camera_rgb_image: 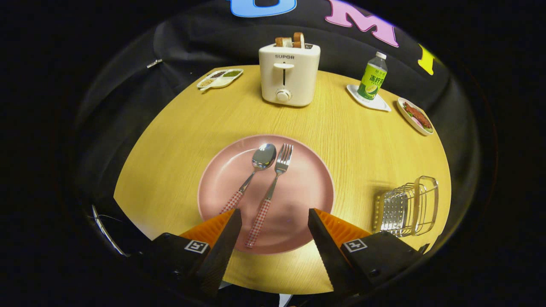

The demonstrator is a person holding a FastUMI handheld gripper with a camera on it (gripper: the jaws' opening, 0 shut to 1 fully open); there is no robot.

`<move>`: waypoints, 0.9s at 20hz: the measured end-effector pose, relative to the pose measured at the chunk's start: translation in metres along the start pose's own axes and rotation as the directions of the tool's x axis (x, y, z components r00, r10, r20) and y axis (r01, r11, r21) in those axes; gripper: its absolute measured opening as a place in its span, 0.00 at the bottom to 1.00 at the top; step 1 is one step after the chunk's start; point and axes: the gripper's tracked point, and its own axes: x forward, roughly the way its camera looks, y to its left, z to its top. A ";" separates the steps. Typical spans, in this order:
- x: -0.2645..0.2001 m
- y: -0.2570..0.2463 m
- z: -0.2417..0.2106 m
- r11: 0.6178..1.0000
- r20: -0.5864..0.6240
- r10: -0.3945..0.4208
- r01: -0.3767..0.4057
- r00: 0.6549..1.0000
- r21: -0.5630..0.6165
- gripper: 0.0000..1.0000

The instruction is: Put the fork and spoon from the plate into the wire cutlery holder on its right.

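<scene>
The gripper (275, 215) is held above the counter (179, 140), pitched forward and downward. Its jaws stand wide apart, with nothing clamped between them. Both fingers (226, 238) extend forward symmetrically, tapering toward their tips. Each finger base carries a square marker on its upper face. Neither fingertip is in contact with any surface.

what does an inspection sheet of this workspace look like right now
surface: round wooden table, bare around the plate
job's things: spoon and fork side by side on pink plate; wire cutlery holder to its right
clutter: toaster with bread, divided dish, bottle on a white tray, small food plate
grippers: gripper open, jaws straddling the fork's handle end, touching nothing
cables: nothing seen
surroundings: black cloth wall
</scene>
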 end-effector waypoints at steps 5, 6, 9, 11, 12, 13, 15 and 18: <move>0.024 0.005 -0.006 0.999 -0.049 -0.006 0.004 0.999 -0.033 0.89; 0.028 0.007 -0.010 1.000 -0.069 -0.001 -0.001 0.998 -0.030 0.84; 0.036 0.007 -0.015 0.999 -0.098 -0.015 0.011 0.995 -0.047 0.72; 0.037 0.009 -0.016 0.998 -0.098 -0.013 0.007 0.995 -0.058 0.68; 0.037 0.010 -0.016 0.998 -0.104 -0.007 0.001 0.995 -0.062 0.66; 0.036 0.011 -0.015 0.998 -0.107 -0.003 -0.004 0.994 -0.063 0.59; 0.037 0.011 -0.018 0.999 -0.134 -0.003 -0.003 0.991 -0.046 0.47; 0.036 0.008 -0.019 1.000 -0.184 0.011 -0.016 0.983 -0.025 0.24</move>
